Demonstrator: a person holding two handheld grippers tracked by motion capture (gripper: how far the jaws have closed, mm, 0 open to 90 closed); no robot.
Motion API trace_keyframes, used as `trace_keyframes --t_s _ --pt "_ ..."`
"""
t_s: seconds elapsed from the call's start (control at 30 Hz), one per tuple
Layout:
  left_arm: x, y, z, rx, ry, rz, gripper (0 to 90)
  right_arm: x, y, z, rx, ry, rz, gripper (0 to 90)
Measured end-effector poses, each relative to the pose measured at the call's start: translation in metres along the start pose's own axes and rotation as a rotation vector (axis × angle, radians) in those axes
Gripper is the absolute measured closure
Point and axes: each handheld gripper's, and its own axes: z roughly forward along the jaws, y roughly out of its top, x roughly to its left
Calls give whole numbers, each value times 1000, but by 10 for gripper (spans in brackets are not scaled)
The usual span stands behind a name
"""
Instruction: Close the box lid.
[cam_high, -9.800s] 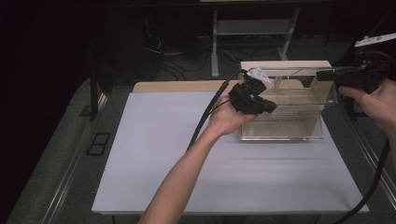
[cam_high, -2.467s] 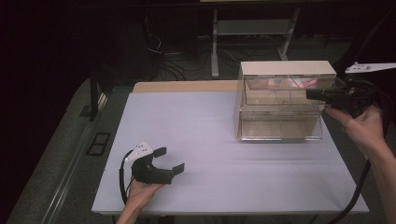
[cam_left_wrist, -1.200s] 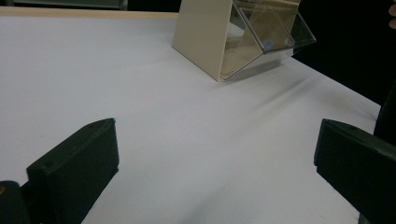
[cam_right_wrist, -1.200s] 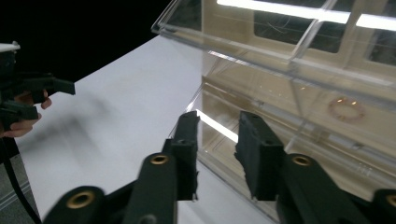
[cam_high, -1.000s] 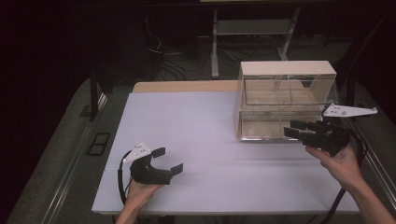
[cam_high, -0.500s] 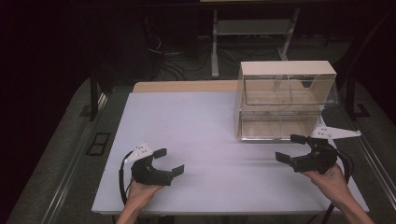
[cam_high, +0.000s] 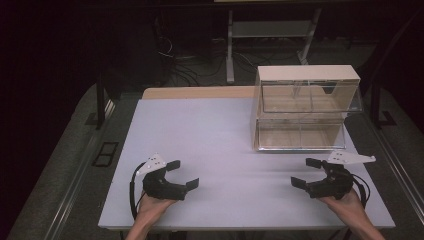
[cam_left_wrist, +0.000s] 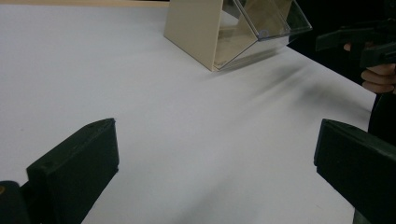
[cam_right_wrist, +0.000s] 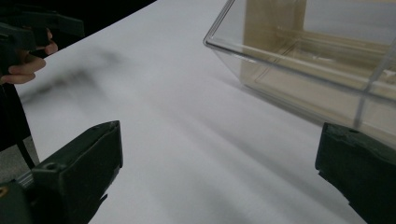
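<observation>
A two-tier storage box with clear tilt-out bins and a beige frame stands at the back right of the white table. Both bins look empty. My left gripper rests open near the front left edge, nothing between its jaws. My right gripper sits low at the front right, in front of the box; its jaws have just been opening and stand open with nothing between them. The left gripper view has the box ahead of my left gripper. In the right gripper view the lower bin is close to my right gripper.
The table's front edge runs just behind both hands. A wooden strip borders the far edge. Dark floor, cables and a metal stand lie beyond. The other hand's gripper is at the far right of the left gripper view.
My right gripper has come down from beside the box's lower bin to the table's front right. The left gripper, which was at the box much earlier, has stayed at the front left.
</observation>
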Motion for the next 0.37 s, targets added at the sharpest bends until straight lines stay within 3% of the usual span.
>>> trace_keyframes --t_s 0.37 --pt "0 -2 2 11 -6 0 0 2 -12 9 10 18 4 4"
